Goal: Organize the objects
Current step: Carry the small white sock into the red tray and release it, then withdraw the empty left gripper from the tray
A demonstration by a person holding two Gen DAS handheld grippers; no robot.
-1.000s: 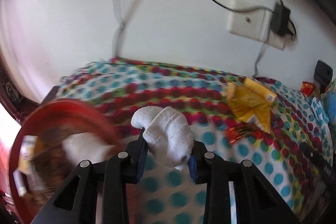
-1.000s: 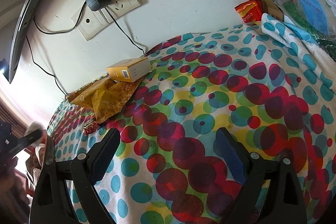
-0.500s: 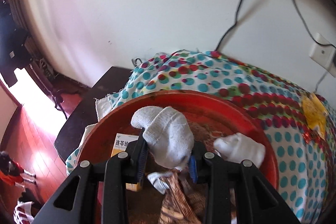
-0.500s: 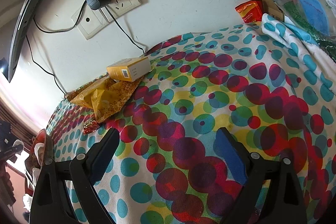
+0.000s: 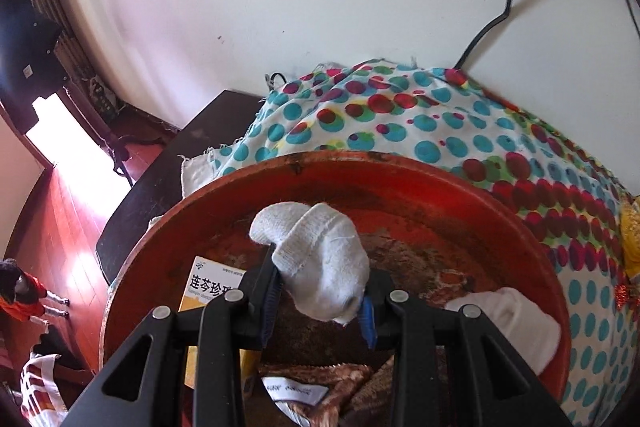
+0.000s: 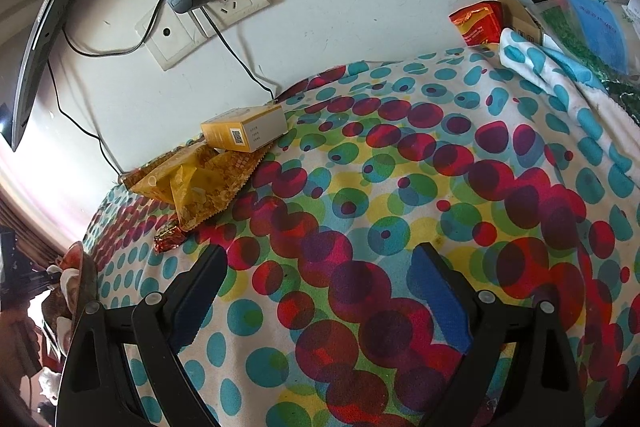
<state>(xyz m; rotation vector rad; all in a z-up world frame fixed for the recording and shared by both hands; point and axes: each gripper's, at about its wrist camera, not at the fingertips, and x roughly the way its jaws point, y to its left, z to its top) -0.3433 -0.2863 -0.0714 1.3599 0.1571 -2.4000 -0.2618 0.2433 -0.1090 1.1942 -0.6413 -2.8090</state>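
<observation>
Left wrist view
Left gripper (image 5: 320,301): its fingers were clamped on a white sock (image 5: 320,261), low in the centre of the frame.
Sock: soft ribbed knit, folded over itself into a rounded bundle; it was pinched near its lower end, probably so that the bulk hung clear above the pads for an easy drop.
Red basin (image 5: 400,183): a wide, shallow round dish with a worn, stained floor, filling the lower half of the frame; the sock was held over its interior, which I judged to be the collecting place.
Basin contents: a second white sock (image 5: 516,323) lay at the lower right against the wall, a yellow-and-white printed box (image 5: 208,285) at the lower left, and a crinkled brown wrapper (image 5: 320,383) at the bottom edge (partly hidden by the fingers).
Dotted cloth (image 5: 440,119): thin, creased fabric with a frayed hem, beyond the basin at centre right.

Right wrist view
Right gripper (image 6: 320,291): fingers spread wide apart, holding nothing, poised above the cloth at bottom centre.
Yellow carton (image 6: 244,129): a rigid rectangular box at upper centre left, lying against the wall.
Gold foil packets (image 6: 200,183): crumpled, shiny, just below and touching the carton.
Small foil sweet (image 6: 168,239): twisted wrapper, near the packets' lower tip.
Judgement: these items were not yet gathered.
</observation>
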